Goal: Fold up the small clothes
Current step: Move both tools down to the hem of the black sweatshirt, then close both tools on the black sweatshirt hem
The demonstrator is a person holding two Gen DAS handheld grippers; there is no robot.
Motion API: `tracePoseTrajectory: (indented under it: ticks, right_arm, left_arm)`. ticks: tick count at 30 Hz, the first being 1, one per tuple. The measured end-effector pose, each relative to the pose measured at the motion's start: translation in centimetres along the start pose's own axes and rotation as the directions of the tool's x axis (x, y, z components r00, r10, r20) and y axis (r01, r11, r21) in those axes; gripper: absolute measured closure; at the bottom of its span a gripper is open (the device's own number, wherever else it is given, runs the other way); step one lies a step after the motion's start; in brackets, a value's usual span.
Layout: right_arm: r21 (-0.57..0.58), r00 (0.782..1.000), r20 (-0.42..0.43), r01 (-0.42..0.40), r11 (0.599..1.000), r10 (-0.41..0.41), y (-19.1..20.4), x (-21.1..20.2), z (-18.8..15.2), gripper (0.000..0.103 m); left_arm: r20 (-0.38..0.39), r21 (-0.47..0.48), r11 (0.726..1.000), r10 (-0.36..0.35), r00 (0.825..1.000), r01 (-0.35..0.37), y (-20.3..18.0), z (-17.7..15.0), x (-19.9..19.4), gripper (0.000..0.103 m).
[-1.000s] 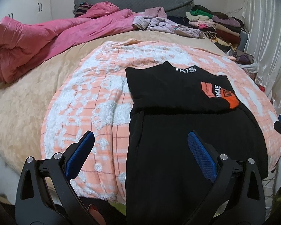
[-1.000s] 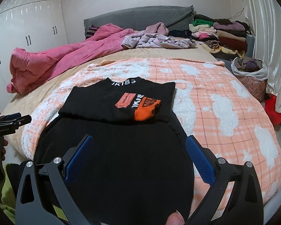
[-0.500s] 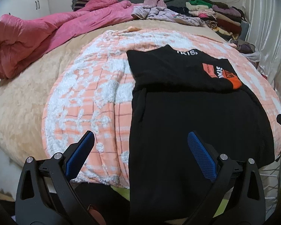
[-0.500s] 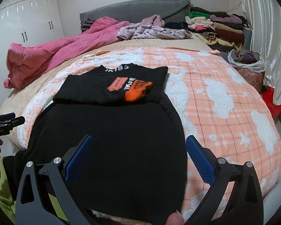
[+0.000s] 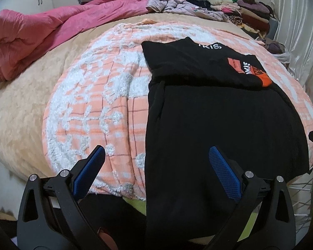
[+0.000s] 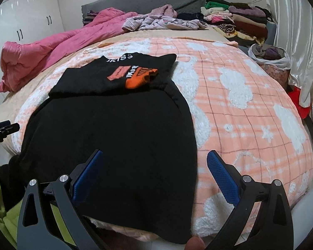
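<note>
A black shirt lies flat on the peach and white blanket, its top part folded down with an orange and white print showing. Its hem hangs over the bed's near edge. My left gripper is open and empty above the shirt's lower left edge. In the right wrist view the same shirt fills the near left, and my right gripper is open and empty above its lower right edge. Each gripper's tip shows at the edge of the other's view.
A pink quilt lies at the far left of the bed. A heap of pale clothes and a stack of folded clothes sit at the headboard. A bag of clothes stands at the right.
Both grippers have moved forward and down towards the shirt's hem at the bed's near edge. Both stay open. The shirt has not moved.
</note>
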State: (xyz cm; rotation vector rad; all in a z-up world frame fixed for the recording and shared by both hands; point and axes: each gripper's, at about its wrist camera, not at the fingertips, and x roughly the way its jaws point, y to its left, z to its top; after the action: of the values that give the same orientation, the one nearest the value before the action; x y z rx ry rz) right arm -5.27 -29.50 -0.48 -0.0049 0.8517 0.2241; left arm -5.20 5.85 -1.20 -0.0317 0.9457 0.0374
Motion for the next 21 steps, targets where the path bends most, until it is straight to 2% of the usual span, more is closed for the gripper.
tracePoseTrajectory:
  ticks: [17, 21]
  right_arm:
    - [0.003, 0.996, -0.087, 0.012, 1.000, -0.012, -0.7, 1.4, -2.8, 0.005]
    - [0.010, 0.995, -0.102, 0.008, 1.000, -0.007, -0.8, 1.5, -3.3, 0.004]
  left_arm:
    - [-0.104, -0.035, 0.999, -0.026, 0.994, 0.023, 1.8, -3.2, 2.0, 0.010]
    - [-0.120, -0.045, 0.998, -0.054, 0.991, 0.049, 1.8, -3.8, 2.1, 0.015]
